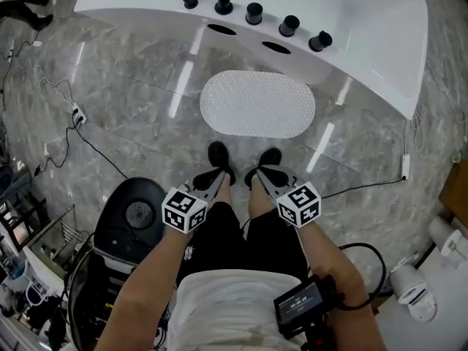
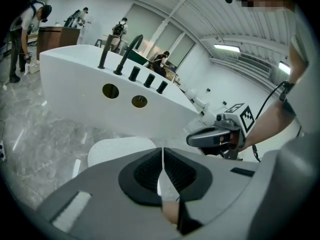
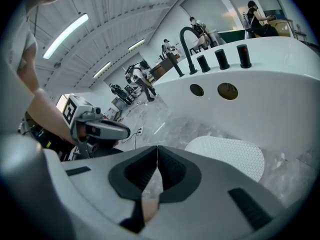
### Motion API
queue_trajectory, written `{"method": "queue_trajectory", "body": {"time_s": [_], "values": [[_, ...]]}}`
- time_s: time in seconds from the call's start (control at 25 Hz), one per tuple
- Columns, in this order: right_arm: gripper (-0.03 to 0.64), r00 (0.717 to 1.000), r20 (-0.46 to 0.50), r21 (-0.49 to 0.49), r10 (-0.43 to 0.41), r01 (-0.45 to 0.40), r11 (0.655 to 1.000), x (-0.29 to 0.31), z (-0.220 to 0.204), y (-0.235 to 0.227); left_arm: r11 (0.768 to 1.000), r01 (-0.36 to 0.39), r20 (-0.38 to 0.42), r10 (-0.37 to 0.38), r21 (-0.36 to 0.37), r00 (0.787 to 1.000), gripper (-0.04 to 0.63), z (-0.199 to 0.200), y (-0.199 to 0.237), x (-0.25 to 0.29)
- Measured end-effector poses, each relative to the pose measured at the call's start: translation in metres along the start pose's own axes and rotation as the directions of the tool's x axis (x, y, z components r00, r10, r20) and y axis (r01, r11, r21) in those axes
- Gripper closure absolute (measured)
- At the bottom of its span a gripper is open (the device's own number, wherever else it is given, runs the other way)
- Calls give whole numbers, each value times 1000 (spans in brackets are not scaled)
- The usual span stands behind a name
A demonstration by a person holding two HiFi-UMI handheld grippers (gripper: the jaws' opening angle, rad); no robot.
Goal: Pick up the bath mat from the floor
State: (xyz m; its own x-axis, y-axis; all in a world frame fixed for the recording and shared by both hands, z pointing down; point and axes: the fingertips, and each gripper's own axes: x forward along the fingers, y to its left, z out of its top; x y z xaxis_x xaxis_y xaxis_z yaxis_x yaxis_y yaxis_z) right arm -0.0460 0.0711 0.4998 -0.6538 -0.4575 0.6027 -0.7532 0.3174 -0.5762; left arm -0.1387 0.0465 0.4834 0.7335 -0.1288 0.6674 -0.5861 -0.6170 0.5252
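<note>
Marbled grey floor (image 1: 131,93), glossy, carries the bath mat (image 1: 257,104): a white oval with a fine dotted texture, lying flat just in front of the white bathtub (image 1: 365,20) and just ahead of the person's black shoes (image 1: 218,154). The mat is untouched. Judged from its look, it is thin, soft and light; it will likely droop when lifted and may cling to the smooth floor. The near curved edge, closest to the shoes, seems the best place to pinch, peeling upward from the rim and not from the middle. Left gripper (image 1: 212,180) and right gripper (image 1: 267,180) hover side by side above the shoes, well apart from the mat; each has its jaws pressed together with nothing between them. Black taps (image 1: 289,25) line the tub rim. A cable (image 1: 95,148) trails across the floor at left.
</note>
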Motion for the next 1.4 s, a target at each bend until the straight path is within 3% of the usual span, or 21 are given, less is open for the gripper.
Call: {"method": "queue_trajectory", "body": {"time_s": [0.36,0.68,0.96,1.4], "values": [[611,999,45,39,10,-12,999,32,-8,-23,1000,-2,-20,2,-14,1000,581,-20,31,36],[611,997,73,50,-37,33,998,50,-19,-55,999,30,-49,-28,33,998,581,-38,40,71],[611,992,106,49,-76,71,996,69,-20,-78,997,65,-20,-64,42,998,581,-45,57,96],[611,987,151,54,-58,50,997,127,-36,-96,1000,-1,35,2,-18,999,581,-82,109,115]]}}
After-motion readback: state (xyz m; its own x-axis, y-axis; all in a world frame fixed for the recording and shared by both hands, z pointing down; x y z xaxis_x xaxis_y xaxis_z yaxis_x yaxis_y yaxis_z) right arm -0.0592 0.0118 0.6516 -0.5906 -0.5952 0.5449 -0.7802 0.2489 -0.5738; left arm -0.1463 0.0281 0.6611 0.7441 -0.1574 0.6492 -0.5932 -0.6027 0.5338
